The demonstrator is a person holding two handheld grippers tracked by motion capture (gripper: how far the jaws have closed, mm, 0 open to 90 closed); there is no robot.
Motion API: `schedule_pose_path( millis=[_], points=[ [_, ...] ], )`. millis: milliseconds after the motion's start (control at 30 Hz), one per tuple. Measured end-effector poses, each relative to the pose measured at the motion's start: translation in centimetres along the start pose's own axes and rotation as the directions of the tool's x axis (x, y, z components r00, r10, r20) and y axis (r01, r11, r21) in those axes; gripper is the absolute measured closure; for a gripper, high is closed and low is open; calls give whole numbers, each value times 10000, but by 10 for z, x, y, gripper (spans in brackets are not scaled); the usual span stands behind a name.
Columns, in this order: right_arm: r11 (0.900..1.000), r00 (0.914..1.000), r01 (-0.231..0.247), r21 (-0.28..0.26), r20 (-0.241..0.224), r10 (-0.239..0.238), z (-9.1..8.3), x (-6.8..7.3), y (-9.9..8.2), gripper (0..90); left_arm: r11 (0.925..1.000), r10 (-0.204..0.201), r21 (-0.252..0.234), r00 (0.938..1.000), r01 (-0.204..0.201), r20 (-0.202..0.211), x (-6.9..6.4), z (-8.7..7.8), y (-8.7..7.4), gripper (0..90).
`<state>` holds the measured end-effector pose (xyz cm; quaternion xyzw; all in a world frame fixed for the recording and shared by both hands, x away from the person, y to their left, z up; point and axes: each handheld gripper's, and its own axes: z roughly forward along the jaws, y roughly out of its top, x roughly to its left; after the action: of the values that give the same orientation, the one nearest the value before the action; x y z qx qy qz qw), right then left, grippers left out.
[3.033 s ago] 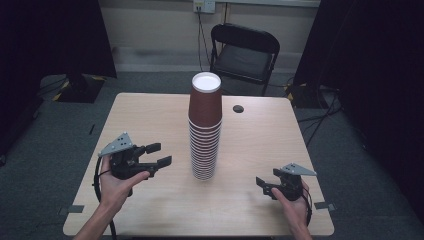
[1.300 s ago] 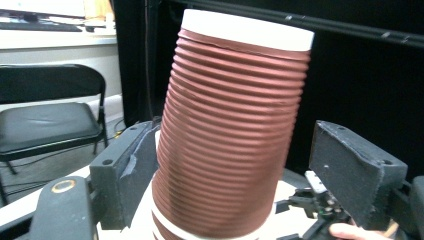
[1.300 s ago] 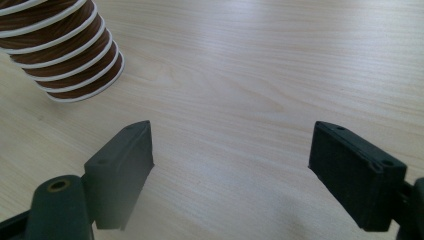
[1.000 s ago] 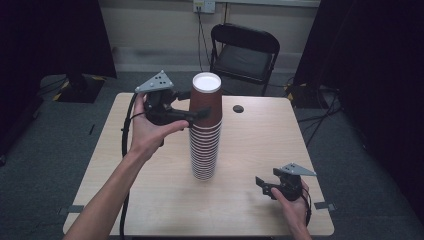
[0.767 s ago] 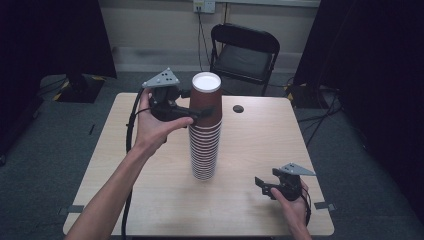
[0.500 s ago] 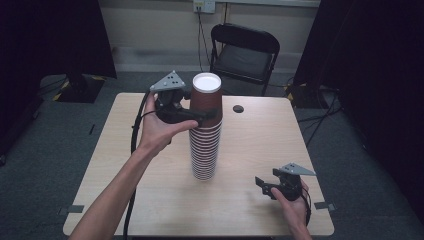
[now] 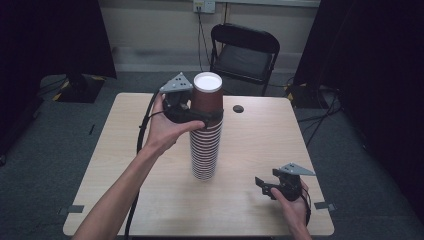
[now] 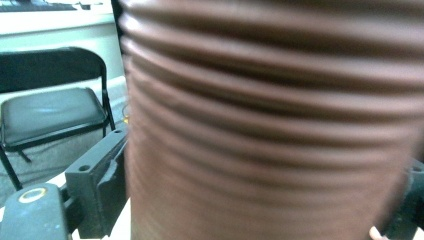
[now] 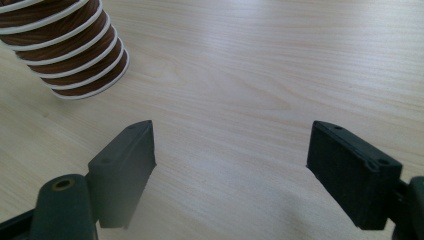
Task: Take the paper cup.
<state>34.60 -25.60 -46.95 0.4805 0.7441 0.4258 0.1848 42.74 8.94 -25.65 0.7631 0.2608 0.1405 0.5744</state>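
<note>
A tall stack of brown paper cups stands in the middle of the wooden table, upside down with a white base on top. My left gripper is raised to the upper part of the stack, one jaw on each side. In the left gripper view the ribbed cups take up the gap between the wide-set jaws, so this gripper is open around them. My right gripper rests low near the table's front right, open, with nothing between its jaws. The stack's bottom cups show at the upper left of that view.
A small black round object lies on the table behind the stack. A black folding chair stands beyond the far edge, also seen in the left gripper view. Dark curtains hang on both sides.
My left gripper rose from the table's front left to the top of the stack and slid right until its jaws straddled the cups. The right gripper stayed put.
</note>
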Motion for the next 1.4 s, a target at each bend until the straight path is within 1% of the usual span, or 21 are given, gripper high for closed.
schedule_pose_path(
  millis=[67,167,300,333,467,533,600,733,800,833,867,900,933,1033,1100,1167,1200,1233,1300,1400],
  points=[
    [10000,10000,2,9,-8,-2,0,0,0,193,9999,144,-44,9999,-144,37,-1,3,-1,89],
    [10000,10000,28,33,-16,-28,0,0,0,196,9999,38,-159,10000,-37,53,0,3,-2,91],
    [10000,10000,62,60,0,-62,1,0,0,198,9998,105,-179,9998,-103,141,2,0,-2,102],
    [10000,10000,37,76,-27,-36,1,0,0,199,9996,191,-203,9995,-186,241,2,1,-2,103],
    [10000,10000,42,66,-21,-42,0,1,0,200,9994,260,-218,9994,-255,233,1,1,-2,104],
    [10000,10000,41,71,4,-41,0,1,0,200,9996,162,-245,9997,-158,179,2,1,-2,104],
    [10000,10000,35,81,-1,-35,1,0,0,201,9997,161,-167,9998,-159,150,2,0,-2,104],
    [9999,10000,39,128,-3,-39,1,1,0,202,9997,137,-183,9999,-136,71,1,1,-2,105],
    [9999,10000,17,123,-22,-17,1,0,0,202,9995,74,-316,9999,-71,92,1,0,-1,105],
    [9999,10000,7,130,-6,-7,0,0,0,202,9991,47,-428,9999,-42,122,1,-1,-1,109],
    [9999,10000,3,126,-10,-3,1,0,0,202,9980,-59,-621,9999,69,160,0,-2,1,110],
    [9999,10000,18,114,6,-18,1,0,0,203,9975,-98,-699,9998,111,193,0,-3,3,111],
    [9999,10000,36,112,62,-37,0,0,0,204,9973,-52,-726,9998,65,173,0,-4,5,113],
    [9999,10000,6,114,3,-7,0,0,0,205,9966,50,-824,9999,-38,147,-1,-8,10,114],
    [9999,10000,20,107,-13,-20,0,0,0,206,9957,74,-920,9999,-63,123,0,-10,12,114],
    [9999,10000,3,127,-2,-3,0,0,0,206,9959,66,-906,9999,-52,158,0,-11,13,115],
    [9999,10000,22,135,-23,-22,1,0,0,206,9955,126,-942,9999,-114,119,-1,-11,14,114],
    [9999,10000,14,135,-21,-14,1,1,0,206,9956,130,-930,9998,-115,151,-1,-11,15,114],
    [9999,10000,9,147,-13,-9,1,1,0,206,9936,144,-1120,9999,-135,66,-1,-11,15,113],
    [9999,10000,6,149,-6,-6,1,1,0,206,9936,88,-1124,9999,-79,77,-1,-13,17,112]
  ],
)
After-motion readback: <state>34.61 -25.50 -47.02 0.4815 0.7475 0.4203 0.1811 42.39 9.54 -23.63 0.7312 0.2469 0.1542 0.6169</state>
